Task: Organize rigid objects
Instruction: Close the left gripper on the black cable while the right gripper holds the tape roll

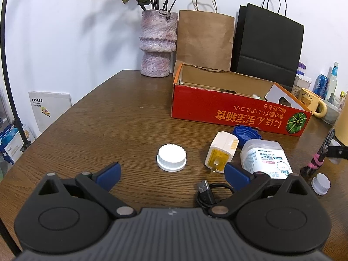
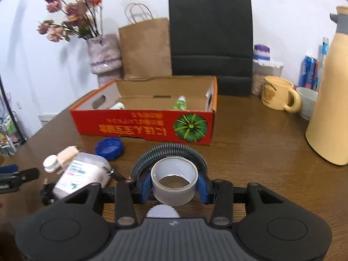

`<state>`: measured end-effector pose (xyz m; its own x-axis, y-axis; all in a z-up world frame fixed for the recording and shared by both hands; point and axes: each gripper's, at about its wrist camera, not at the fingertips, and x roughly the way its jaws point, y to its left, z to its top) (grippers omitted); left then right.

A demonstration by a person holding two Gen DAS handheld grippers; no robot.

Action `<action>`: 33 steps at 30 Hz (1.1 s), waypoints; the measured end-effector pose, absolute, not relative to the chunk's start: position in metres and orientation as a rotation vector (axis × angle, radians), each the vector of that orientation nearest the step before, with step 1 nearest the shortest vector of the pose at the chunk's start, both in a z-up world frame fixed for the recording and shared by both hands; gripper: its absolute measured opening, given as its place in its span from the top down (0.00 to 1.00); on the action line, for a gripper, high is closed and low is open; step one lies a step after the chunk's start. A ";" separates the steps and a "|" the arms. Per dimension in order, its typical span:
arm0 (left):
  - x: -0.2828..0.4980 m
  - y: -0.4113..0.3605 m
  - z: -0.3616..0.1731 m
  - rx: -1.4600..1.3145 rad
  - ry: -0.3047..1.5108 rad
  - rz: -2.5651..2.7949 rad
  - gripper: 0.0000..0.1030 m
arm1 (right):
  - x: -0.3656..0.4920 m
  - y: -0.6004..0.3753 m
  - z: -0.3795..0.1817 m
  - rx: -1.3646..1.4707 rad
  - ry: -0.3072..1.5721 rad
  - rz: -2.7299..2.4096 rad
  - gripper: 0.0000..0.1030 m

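- A roll of grey tape (image 2: 174, 183) is pinched between the blue pads of the right gripper (image 2: 174, 187), held above the wooden table (image 2: 250, 148).
- The red cardboard box (image 2: 152, 126) is seen just beyond, open-topped.
- The left gripper (image 1: 171, 175) is held spread wide, nothing between its fingers.
- A white cap (image 1: 171, 157) is seen ahead of it on the table.
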<state>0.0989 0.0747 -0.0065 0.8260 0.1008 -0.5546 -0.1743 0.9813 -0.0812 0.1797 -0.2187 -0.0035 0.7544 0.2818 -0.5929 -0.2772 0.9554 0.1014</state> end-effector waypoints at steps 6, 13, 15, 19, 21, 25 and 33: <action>0.099 0.076 -0.006 -0.135 0.582 0.147 0.00 | 0.197 -0.218 0.001 0.028 0.631 0.278 0.59; 0.098 0.074 -0.007 -0.123 0.594 0.112 0.00 | 0.183 -0.210 -0.009 0.019 0.611 0.304 0.59; 0.098 0.071 -0.008 -0.118 0.598 0.089 0.00 | 0.180 -0.210 -0.013 0.022 0.612 0.304 0.59; 0.098 0.064 -0.011 -0.098 0.615 0.052 0.00 | 0.173 -0.212 -0.022 0.027 0.609 0.301 0.59; 0.099 0.060 -0.013 -0.084 0.627 0.040 0.00 | 0.168 -0.213 -0.025 0.021 0.599 0.298 0.59; 0.104 0.051 -0.020 -0.049 0.657 0.033 0.00 | 0.156 -0.213 -0.027 0.006 0.567 0.297 0.59; 0.108 0.043 -0.028 -0.043 0.701 0.003 0.22 | 0.148 -0.212 -0.027 0.001 0.540 0.309 0.59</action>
